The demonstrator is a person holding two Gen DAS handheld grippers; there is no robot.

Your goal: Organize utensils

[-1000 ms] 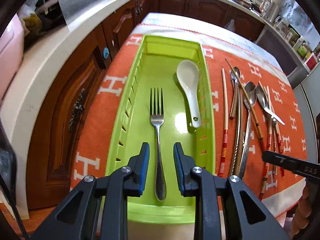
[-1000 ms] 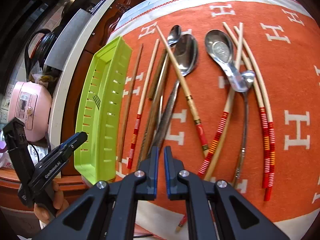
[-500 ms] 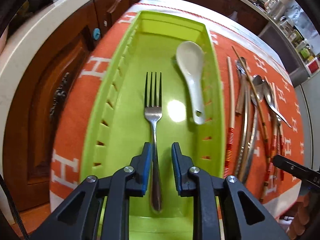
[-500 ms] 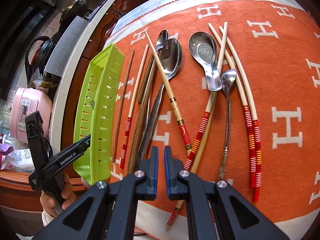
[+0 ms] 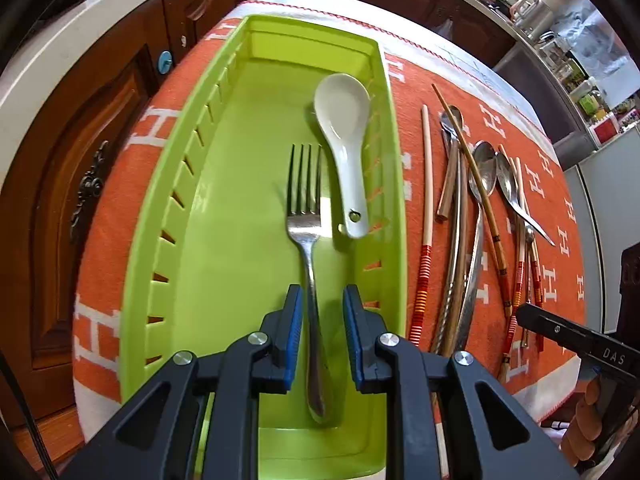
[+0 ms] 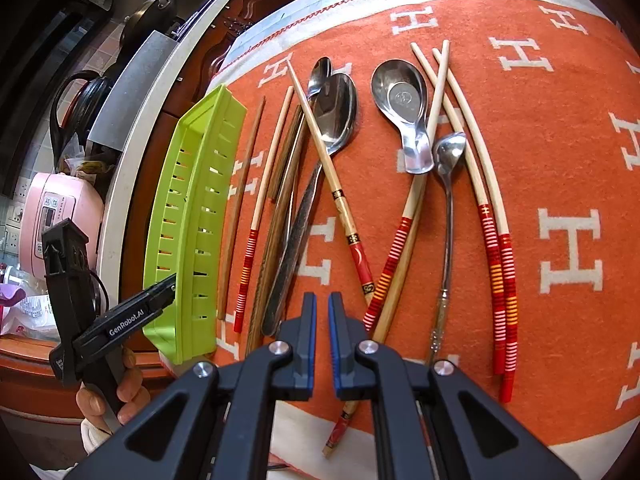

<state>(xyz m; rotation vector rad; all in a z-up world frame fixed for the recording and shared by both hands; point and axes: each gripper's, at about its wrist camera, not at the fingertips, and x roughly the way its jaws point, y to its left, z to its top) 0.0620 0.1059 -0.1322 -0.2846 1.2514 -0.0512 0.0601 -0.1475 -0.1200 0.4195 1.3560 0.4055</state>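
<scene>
A lime green tray (image 5: 168, 220) lies on the orange cloth; it also shows in the right wrist view (image 6: 192, 216). Inside it lie a steel fork (image 5: 306, 220) and a white ceramic spoon (image 5: 344, 136), side by side. My left gripper (image 5: 320, 300) is open, its blue pads on either side of the fork's handle without touching it. My right gripper (image 6: 322, 304) is shut and empty, hovering over the near edge of the cloth. Ahead of it lie several chopsticks (image 6: 492, 220), a short steel spoon (image 6: 404, 108), a small spoon (image 6: 448, 184) and a large spoon (image 6: 328, 128).
The orange blanket (image 6: 560, 120) with white H marks covers the table. Dark wooden cabinets (image 5: 80, 168) and a white counter stand left of the tray. A pink rice cooker (image 6: 52, 216) sits beyond the tray. The loose utensils (image 5: 476, 208) lie right of the tray.
My left gripper opened and let go of the fork, which now lies a little further right beside the white spoon. My right gripper drifted slightly and stayed shut.
</scene>
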